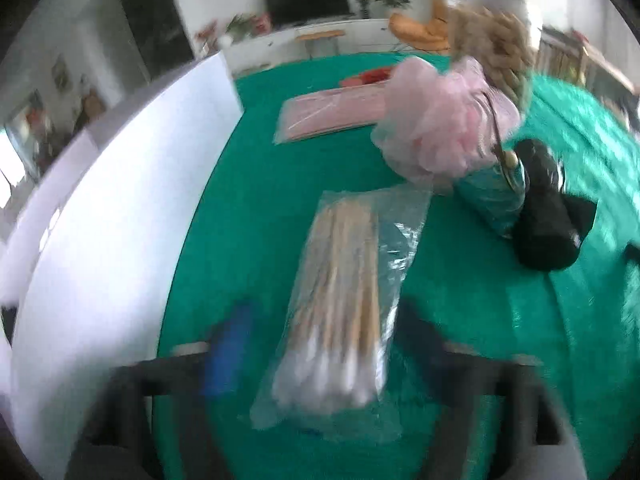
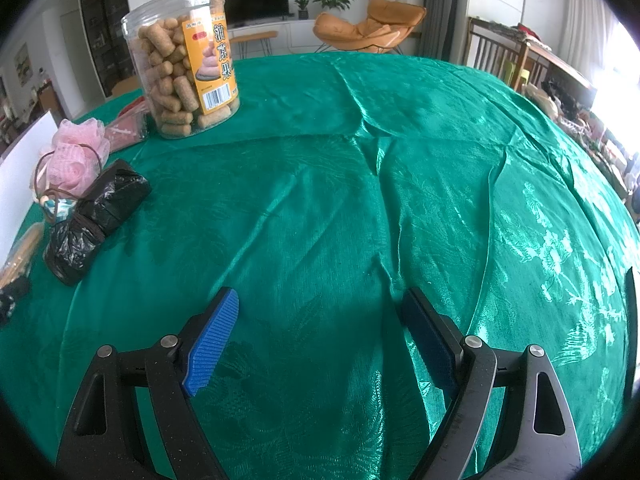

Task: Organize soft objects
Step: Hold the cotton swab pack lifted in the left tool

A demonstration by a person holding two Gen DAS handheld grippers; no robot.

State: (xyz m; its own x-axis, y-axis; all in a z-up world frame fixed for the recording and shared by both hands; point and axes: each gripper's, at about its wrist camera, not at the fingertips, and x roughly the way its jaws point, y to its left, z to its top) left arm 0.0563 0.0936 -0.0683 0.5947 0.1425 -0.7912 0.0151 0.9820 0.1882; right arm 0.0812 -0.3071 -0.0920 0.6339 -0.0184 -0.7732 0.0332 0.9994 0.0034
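- The left claw (image 1: 320, 344) is standing wide apart, nothing clamped, with the clear bag of cotton swabs (image 1: 340, 320) lying on the green cloth of the desk (image 1: 248, 208) between its blue pads (image 1: 228, 352); the left view is smearing with blur, so whether the pads are touching the plastic is hard to tell
- The bag's film is looking slick and loose, so a pinch taken near its edge is likely slipping off, or catching only plastic while the sticks are sliding out of line
- Pads closing low are risking a fold of the satin cloth being grabbed along with the bag, dragging the wrinkles and shifting whatever is sitting nearby
- The pink mesh bath puff (image 1: 440, 128), the small teal pouch (image 1: 492, 200) and the black plastic bundle (image 1: 544, 216) are crowding together just beyond the bag; a sweeping move that way is likely knocking them over or tangling in the puff's cord
- The white box wall (image 1: 100, 208) is standing close on the left, so a wide swing is risking a bump against it
- The right claw (image 2: 320, 340) is hanging with its pads spread over bare cloth, holding nothing, well apart from the snack jar (image 2: 188, 64); a careless reach could be tipping that tall jar
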